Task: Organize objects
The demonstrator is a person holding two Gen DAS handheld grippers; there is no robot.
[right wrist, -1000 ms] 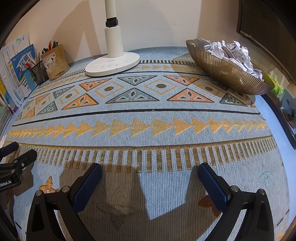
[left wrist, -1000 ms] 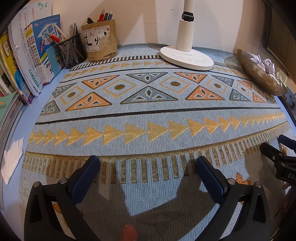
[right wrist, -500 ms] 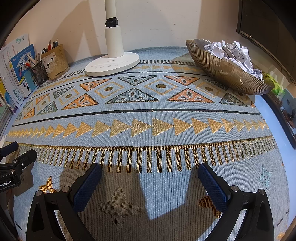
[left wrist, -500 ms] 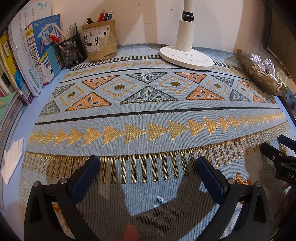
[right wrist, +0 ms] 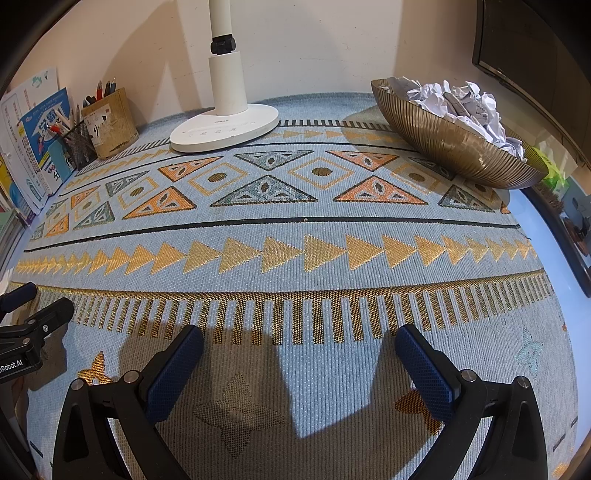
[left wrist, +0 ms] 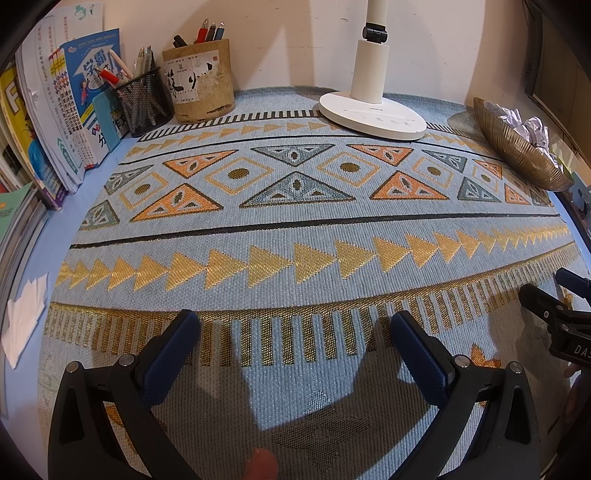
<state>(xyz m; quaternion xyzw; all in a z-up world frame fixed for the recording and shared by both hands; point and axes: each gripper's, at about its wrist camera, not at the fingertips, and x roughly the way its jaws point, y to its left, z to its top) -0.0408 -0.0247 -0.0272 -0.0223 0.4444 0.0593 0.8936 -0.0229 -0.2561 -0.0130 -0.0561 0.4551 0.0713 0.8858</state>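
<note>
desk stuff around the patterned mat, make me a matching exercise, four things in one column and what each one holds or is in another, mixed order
Things:
1. gold bowl
2. black mesh cup
3. lamp base
4. left gripper

States:
A. open, holding nothing
B. pens and pencils
C. crumpled paper
D. white, bears a post

Pairs: 1-C, 2-B, 3-D, 4-A

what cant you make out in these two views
- Lamp head: cut off by the top edge, both views.
- Bowl bottom: hidden under crumpled paper, right view.
- Books: partly cut off by the left edge, left view.
- Pens: lower parts hidden inside the cup.
</note>
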